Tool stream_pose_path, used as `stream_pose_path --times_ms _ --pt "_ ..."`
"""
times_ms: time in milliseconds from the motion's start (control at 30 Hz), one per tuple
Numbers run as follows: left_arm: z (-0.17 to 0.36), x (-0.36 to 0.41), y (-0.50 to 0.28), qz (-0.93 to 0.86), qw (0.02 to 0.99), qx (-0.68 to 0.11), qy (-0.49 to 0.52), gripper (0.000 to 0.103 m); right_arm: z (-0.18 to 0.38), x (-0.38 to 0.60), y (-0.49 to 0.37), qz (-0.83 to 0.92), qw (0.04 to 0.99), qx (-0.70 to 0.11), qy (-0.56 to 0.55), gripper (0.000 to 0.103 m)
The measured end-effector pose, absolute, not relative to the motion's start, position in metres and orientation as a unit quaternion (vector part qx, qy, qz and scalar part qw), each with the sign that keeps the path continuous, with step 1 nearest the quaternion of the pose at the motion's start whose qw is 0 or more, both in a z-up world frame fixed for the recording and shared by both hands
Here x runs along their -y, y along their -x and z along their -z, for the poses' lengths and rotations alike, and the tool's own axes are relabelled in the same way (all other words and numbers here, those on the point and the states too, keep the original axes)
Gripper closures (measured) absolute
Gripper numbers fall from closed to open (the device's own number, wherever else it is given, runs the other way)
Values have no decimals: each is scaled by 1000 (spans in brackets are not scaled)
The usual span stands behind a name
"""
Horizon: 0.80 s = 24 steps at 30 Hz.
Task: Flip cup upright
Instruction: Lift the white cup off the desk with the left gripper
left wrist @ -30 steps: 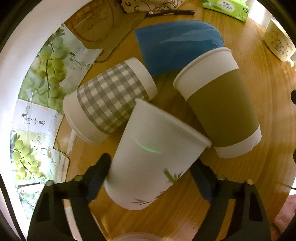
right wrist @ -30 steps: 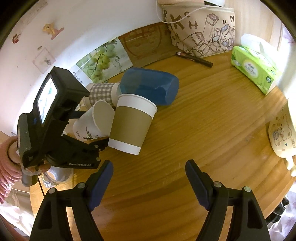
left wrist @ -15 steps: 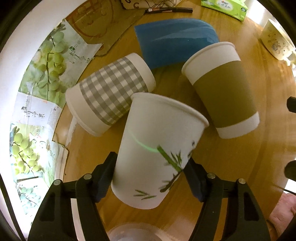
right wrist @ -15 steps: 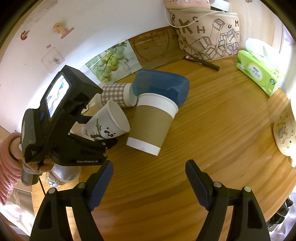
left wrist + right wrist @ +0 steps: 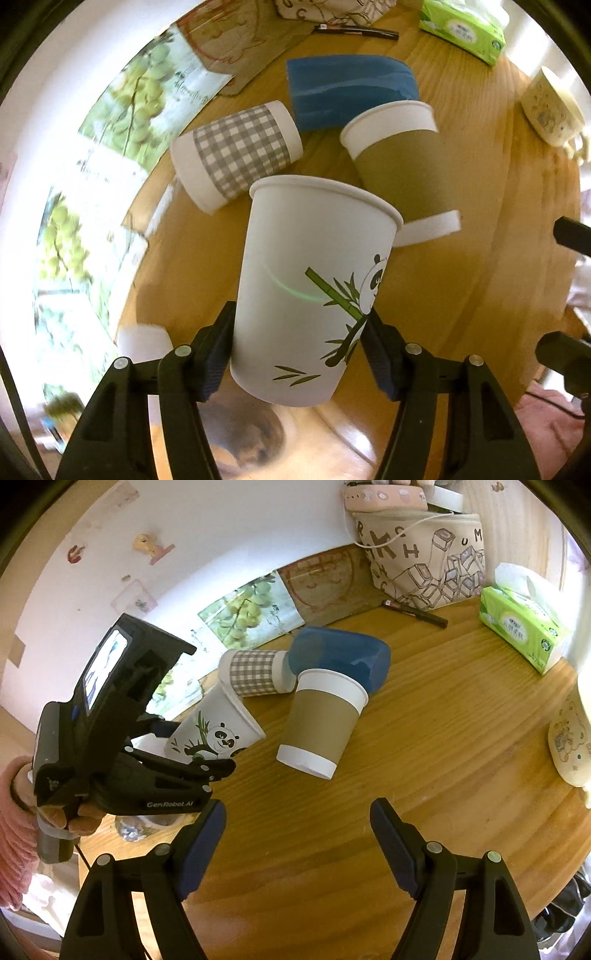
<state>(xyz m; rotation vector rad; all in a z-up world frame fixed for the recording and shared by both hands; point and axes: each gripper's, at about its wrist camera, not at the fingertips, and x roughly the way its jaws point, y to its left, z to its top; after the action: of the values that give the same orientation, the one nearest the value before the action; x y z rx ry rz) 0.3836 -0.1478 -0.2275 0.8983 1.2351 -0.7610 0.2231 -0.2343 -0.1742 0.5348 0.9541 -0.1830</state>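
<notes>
Left tongs (image 5: pixel 299 347) are squeezing the panda cup (image 5: pixel 314 280) w/ its rim tilting up, off the desk (image 5: pixel 424 775). Right tongs (image 5: pixel 297 834) are hanging wide open, holding nothing.

1. We see our left gripper (image 5: pixel 299 332) clamped on the panda cup (image 5: pixel 314 280), raised above the wooden table (image 5: pixel 480 258).
2. Behind it lie the checked cup (image 5: pixel 236 155), brown cup (image 5: pixel 399 162) and blue cup (image 5: pixel 351 92).

A green tissue box (image 5: pixel 522 629) sits near a printed bag (image 5: pixel 421 559).
</notes>
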Motion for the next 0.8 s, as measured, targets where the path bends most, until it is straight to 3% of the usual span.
stream_pose_path --times_ms 800 --pt "186 82 -248 169 729 -640 -175 36 151 257 -167 -44 842 -470 -261 22"
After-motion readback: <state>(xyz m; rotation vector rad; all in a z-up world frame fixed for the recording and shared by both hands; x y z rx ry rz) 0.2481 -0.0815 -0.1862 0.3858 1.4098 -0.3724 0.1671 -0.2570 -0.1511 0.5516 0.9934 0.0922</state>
